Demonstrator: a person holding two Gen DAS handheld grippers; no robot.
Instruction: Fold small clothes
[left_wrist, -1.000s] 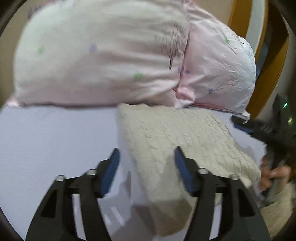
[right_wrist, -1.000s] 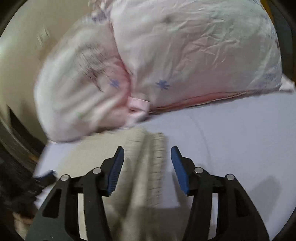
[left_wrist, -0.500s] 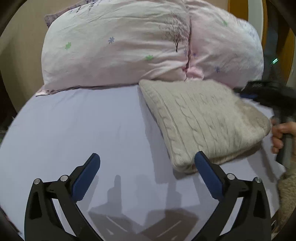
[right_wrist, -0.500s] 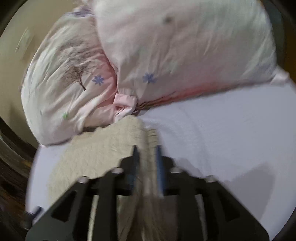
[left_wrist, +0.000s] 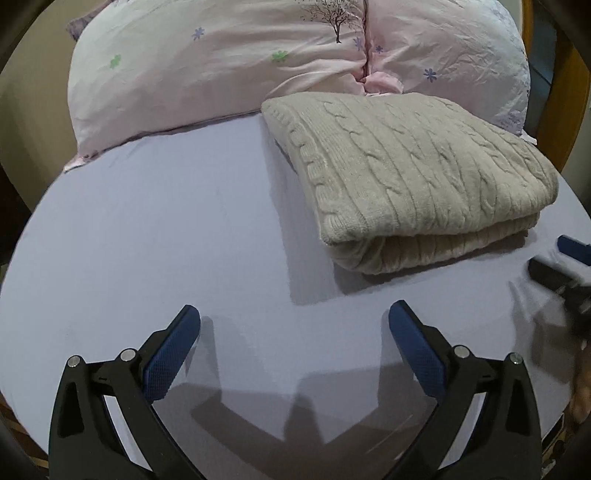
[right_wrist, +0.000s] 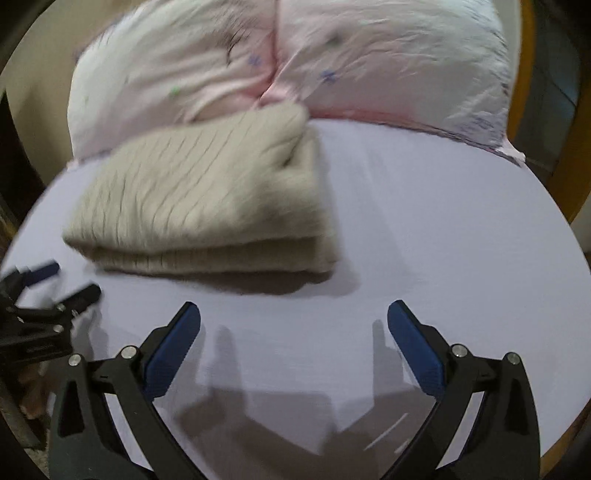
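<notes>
Your left gripper (left_wrist: 293, 332) and your right gripper (right_wrist: 293, 330) both have the fingers spread wide and hold nothing. The folded knit sweater (left_wrist: 413, 162) lies on the lilac sheet (left_wrist: 147, 229), ahead of both, its far end touching the pink pillows (left_wrist: 229, 62). From the left gripper it lies ahead and to the right; from the right gripper, ahead and to the left. Its long axis seems to run across your view. Neither gripper looks clearly nearer. No label or readable writing shows.

sweater (left_wrist: 413, 173): beige, cable-knit
pillows (left_wrist: 221, 70): pale pink, little flowers, a tree print
bedsheet (left_wrist: 155, 236): plain lavender
gripper pads (left_wrist: 170, 356): blue
</notes>
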